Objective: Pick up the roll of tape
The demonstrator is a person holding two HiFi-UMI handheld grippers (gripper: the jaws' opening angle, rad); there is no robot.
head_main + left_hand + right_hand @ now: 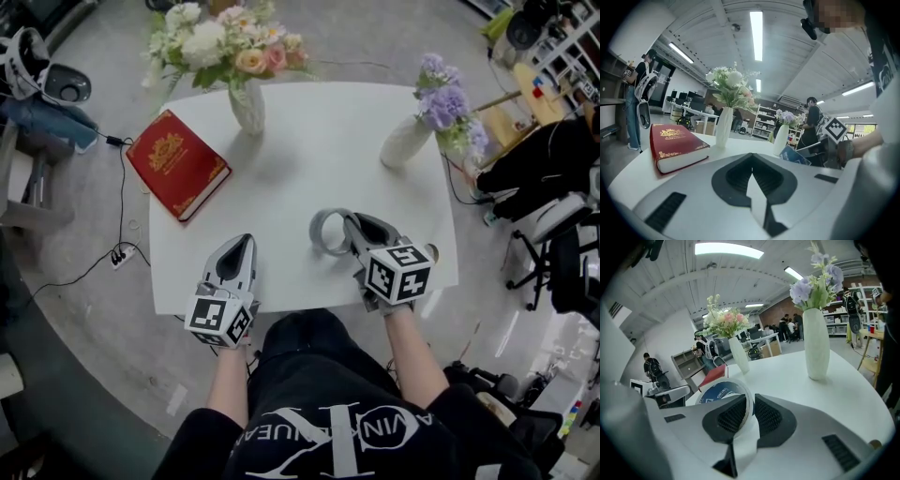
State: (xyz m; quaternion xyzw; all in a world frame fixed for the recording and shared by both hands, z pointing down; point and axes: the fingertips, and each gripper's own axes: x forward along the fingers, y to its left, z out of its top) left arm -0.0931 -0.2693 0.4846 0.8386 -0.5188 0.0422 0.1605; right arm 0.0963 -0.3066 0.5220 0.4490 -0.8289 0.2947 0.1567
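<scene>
The roll of tape [325,232] is a pale ring with a blue inner label, held upright just above the white table [309,169], near its front edge. My right gripper [345,225] is shut on the ring's wall. In the right gripper view the tape [719,392] stands on edge between the dark ribbed pads [768,416] of my right gripper [749,404]. My left gripper [239,248] hovers over the table's front left, shut and empty. In the left gripper view the left gripper [752,163] has its jaws together, and the tape's blue label [794,154] shows at the right.
A red book [178,164] lies on the table's left corner. A white vase of mixed flowers [248,105] stands at the back, a white vase of purple flowers [405,141] at the back right. Office chairs [553,234] stand to the right; a cable [120,246] runs on the floor at the left.
</scene>
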